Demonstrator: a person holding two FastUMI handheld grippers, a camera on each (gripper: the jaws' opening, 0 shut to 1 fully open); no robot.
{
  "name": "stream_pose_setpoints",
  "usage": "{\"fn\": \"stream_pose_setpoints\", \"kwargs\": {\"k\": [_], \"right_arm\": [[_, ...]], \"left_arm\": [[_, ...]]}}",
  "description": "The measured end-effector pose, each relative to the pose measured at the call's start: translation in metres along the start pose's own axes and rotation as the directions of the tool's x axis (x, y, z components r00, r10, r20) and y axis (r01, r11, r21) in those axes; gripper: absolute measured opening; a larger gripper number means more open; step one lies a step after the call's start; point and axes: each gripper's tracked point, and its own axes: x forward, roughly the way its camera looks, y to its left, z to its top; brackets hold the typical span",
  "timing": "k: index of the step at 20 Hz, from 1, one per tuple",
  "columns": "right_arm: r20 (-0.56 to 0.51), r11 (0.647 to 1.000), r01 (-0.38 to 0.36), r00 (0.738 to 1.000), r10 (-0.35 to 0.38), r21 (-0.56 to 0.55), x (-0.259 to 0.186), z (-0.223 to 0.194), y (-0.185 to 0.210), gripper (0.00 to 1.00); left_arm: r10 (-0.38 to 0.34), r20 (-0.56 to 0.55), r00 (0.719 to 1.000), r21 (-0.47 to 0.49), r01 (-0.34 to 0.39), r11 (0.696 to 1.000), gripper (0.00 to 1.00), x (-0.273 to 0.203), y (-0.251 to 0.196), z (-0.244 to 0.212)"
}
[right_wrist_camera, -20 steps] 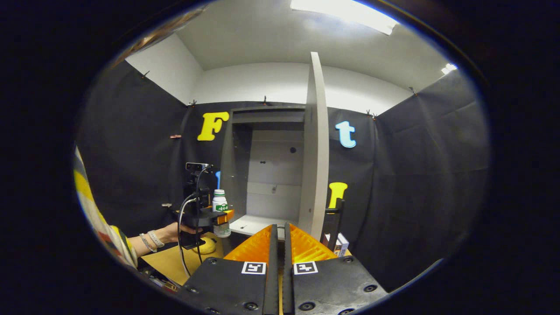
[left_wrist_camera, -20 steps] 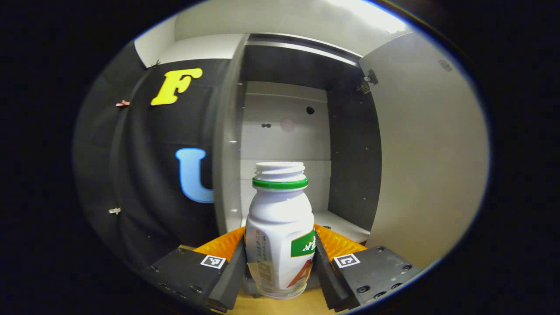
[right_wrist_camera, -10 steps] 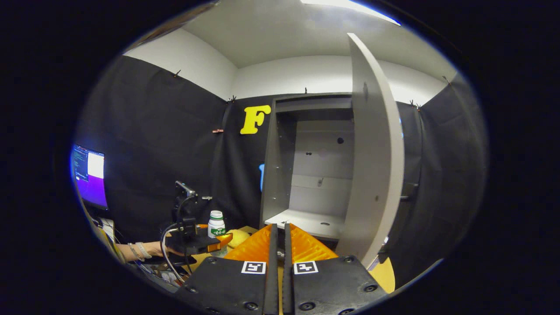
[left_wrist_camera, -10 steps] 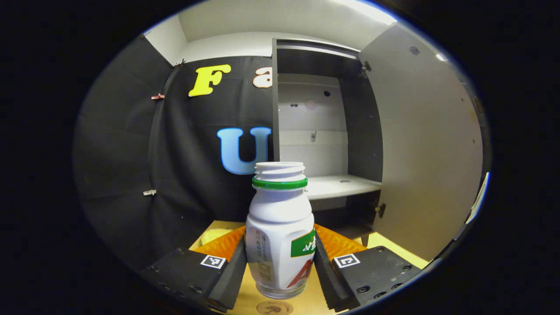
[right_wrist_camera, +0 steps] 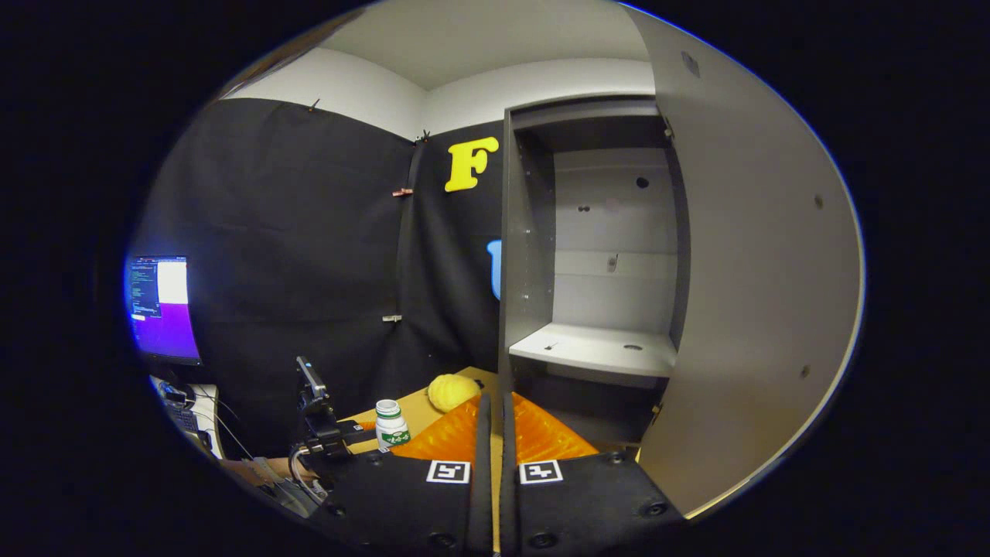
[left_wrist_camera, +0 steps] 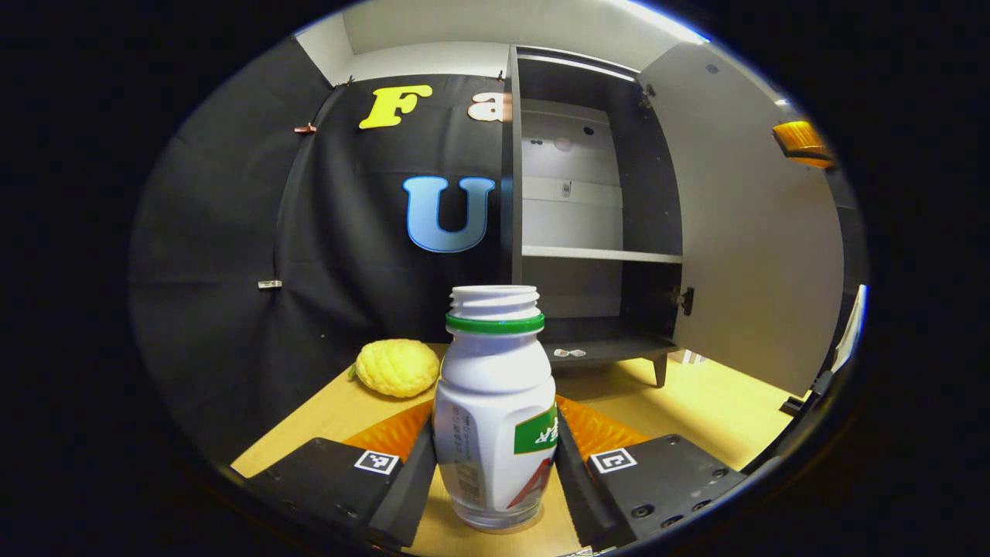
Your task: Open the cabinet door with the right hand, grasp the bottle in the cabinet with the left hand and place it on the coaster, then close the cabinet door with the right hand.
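A white bottle (left_wrist_camera: 495, 402) with a green neck ring and no cap stands upright between the fingers of my left gripper (left_wrist_camera: 495, 422), which is shut on its body. Its base is low over the wooden table (left_wrist_camera: 696, 394); whatever lies under it is hidden. In the right gripper view the same bottle (right_wrist_camera: 390, 424) looks small at the table's left, in the left gripper (right_wrist_camera: 329, 433). The grey cabinet (left_wrist_camera: 514, 193) stands open, its door (left_wrist_camera: 758, 232) swung out to the right and its shelf (right_wrist_camera: 595, 350) bare. My right gripper (right_wrist_camera: 493, 402) is shut on nothing, close to the door's (right_wrist_camera: 766, 271) inner face.
A yellow lemon-like fruit (left_wrist_camera: 397, 367) lies on the table left of the cabinet, also seen as the fruit (right_wrist_camera: 452, 391) beyond my right fingers. A lit monitor (right_wrist_camera: 161, 309) stands at far left. A small scrap (left_wrist_camera: 571, 353) lies on the cabinet's bottom board.
My left gripper has come down and back from the cabinet shelf to table height with the bottle. The right gripper has moved in toward the open door's inner face.
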Motion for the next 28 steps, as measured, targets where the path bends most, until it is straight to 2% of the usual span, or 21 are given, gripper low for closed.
{"fn": "stream_pose_setpoints", "kwargs": {"k": [3, 5, 9, 15, 18, 20, 22, 23, 25, 28], "right_arm": [[-0.022, 1.0, 0.009, 1.0, -0.009, 0.008, 0.014, -0.02, -0.006, 0.08], [-0.038, 1.0, 0.02, 0.999, -0.02, -0.013, 0.018, -0.036, -0.012, 0.08], [-0.099, 1.0, -0.007, 0.995, 0.009, 0.02, 0.029, -0.065, -0.009, 0.09], [-0.112, 1.0, 0.011, 0.994, -0.007, 0.03, 0.035, -0.076, -0.02, 0.08], [-0.126, 0.999, -0.003, 0.992, 0.007, 0.034, 0.036, -0.08, -0.017, 0.09], [-0.132, 1.0, -0.009, 0.991, 0.011, 0.018, 0.034, -0.082, -0.015, 0.08], [-0.135, 1.0, -0.011, 0.991, 0.011, 0.002, 0.035, -0.083, -0.017, 0.08], [-0.137, 1.0, -0.013, 0.991, 0.013, 0.002, 0.033, -0.083, -0.017, 0.08], [-0.135, 1.0, -0.014, 0.991, 0.015, 0.005, 0.032, -0.081, -0.016, 0.08], [-0.124, 1.0, -0.002, 0.992, 0.003, 0.006, 0.029, -0.071, -0.019, 0.08]], "left_arm": [[0.019, 0.001, 1.0, 0.039, -0.019, 0.999, 0.75, 0.015, 0.006, -0.027], [0.003, 0.001, 1.0, 0.019, -0.003, 1.0, 0.75, 0.024, 0.001, -0.043], [-0.01, 0.031, 0.999, -0.033, 0.011, 0.999, 0.75, 0.034, -0.005, -0.054], [-0.002, 0.036, 0.999, -0.035, 0.003, 0.999, 0.75, 0.037, -0.007, -0.067], [-0.016, 0.026, 1.0, -0.007, 0.016, 1.0, 0.76, 0.037, -0.015, -0.072], [0.009, 0.007, 1.0, 0.011, -0.009, 1.0, 0.78, 0.036, -0.012, -0.079], [0.016, 0.001, 1.0, 0.008, -0.016, 1.0, 0.94, 0.038, -0.01, -0.08], [0.011, -0.01, 1.0, -0.005, -0.011, 1.0, 0.98, 0.04, -0.01, -0.081], [0.009, -0.02, 1.0, -0.028, -0.01, 1.0, 0.98, 0.038, -0.01, -0.076], [0.012, 0.027, 1.0, -0.003, -0.012, 1.0, 0.98, 0.034, -0.006, -0.042]]}}
